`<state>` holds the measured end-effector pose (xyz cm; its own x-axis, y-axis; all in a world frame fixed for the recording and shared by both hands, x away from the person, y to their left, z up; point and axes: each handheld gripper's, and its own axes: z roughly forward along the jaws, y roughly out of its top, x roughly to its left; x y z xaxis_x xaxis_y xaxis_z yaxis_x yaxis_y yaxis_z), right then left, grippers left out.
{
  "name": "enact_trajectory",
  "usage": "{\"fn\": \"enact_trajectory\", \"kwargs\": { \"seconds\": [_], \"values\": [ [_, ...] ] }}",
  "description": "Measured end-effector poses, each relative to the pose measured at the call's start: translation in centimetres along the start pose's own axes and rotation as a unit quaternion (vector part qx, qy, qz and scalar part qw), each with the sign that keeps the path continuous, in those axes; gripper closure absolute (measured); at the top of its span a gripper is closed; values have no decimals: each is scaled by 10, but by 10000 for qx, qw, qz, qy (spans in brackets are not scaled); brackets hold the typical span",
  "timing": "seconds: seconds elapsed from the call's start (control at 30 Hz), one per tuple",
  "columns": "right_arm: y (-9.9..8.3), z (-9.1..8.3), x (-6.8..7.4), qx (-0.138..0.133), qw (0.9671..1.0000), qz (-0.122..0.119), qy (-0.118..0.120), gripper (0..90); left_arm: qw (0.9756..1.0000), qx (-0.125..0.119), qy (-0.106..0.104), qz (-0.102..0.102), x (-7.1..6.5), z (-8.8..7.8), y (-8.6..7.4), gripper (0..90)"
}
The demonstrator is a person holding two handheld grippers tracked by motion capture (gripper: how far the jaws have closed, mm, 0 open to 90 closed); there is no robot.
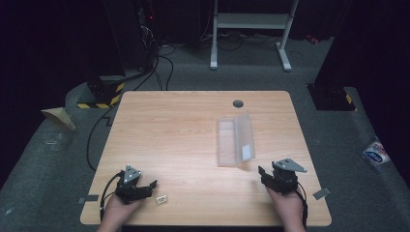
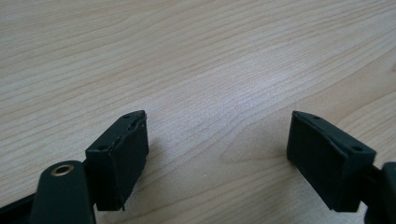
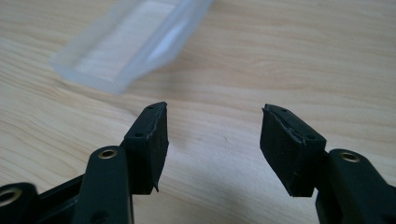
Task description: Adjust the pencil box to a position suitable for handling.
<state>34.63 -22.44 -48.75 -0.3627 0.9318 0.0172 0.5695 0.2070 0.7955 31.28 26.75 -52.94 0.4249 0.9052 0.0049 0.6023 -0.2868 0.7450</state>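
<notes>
High view: wooden table (image 1: 183, 135); clear plastic box (image 1: 235, 139), lid raised; left gripper (image 1: 147, 186) and right gripper (image 1: 263, 173), both spread, empty.

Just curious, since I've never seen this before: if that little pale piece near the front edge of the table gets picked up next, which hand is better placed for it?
Probably the left. The left tool sits right beside the small pale piece, jaws open. The right tool is across the table, nearer the clear box.
</notes>
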Motion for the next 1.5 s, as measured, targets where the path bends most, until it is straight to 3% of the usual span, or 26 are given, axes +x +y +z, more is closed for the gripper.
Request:
{"fn": "enact_trajectory", "kwargs": {
  "seconds": [0.3,0.63,0.8,1.03,1.37,1.5],
  "values": [
    [19,-1,11,-222,9995,-194,77,454,10000,0,-19,-11,0,0,0,205],
    [45,3,27,-410,9977,-287,457,468,10000,4,-9,-17,0,0,0,198],
    [51,10,43,-504,9957,-385,668,506,10000,4,-9,-17,0,0,0,199],
    [55,21,61,-548,9946,-489,737,497,10000,23,-13,6,1,0,0,199],
    [55,43,78,-146,9947,-532,865,535,10000,25,-40,11,0,-1,0,199],
    [53,52,83,-112,9950,-555,820,481,10000,24,-46,11,0,-1,0,199]
  ]
}}
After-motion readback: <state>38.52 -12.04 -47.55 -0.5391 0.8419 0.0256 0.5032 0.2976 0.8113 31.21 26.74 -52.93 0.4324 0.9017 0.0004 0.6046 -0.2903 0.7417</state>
